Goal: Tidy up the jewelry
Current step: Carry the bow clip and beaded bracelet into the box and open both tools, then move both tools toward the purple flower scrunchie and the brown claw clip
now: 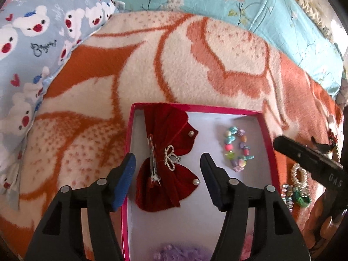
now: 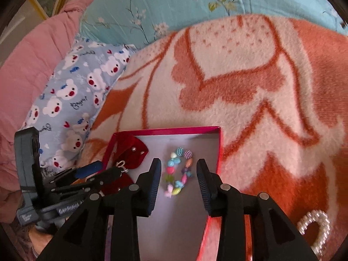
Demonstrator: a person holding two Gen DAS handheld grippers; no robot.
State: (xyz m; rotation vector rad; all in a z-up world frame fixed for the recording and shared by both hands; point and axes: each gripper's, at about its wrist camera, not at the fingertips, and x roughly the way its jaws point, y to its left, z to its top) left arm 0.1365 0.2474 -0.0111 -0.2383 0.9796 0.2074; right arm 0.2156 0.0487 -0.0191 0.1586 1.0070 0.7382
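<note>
A pink-rimmed box [image 1: 127, 152] with a pale floor lies on the blanket. Inside it rests a dark red velvet bow clip [image 1: 167, 163] with a small crown charm and pearls. My left gripper [image 1: 168, 161] hangs open just above the bow, its pads clear of the fabric on both sides. To the right on the box floor lies a colourful bead bracelet [image 1: 238, 150]. In the right wrist view that bracelet [image 2: 178, 174] lies loose below my right gripper [image 2: 178, 164], which is open and not touching it. The left gripper [image 2: 102, 170] shows at the box's left wall [image 2: 107, 152].
Pearl loops [image 1: 299, 174] and a green beaded piece [image 1: 295, 195] lie on the orange-and-cream blanket [image 1: 174, 65] right of the box. A pearl heart [image 2: 315, 228] lies near the right gripper. Something purple [image 1: 178, 252] sits at the box's near end. A bear-print pillow [image 1: 32, 32] lies left.
</note>
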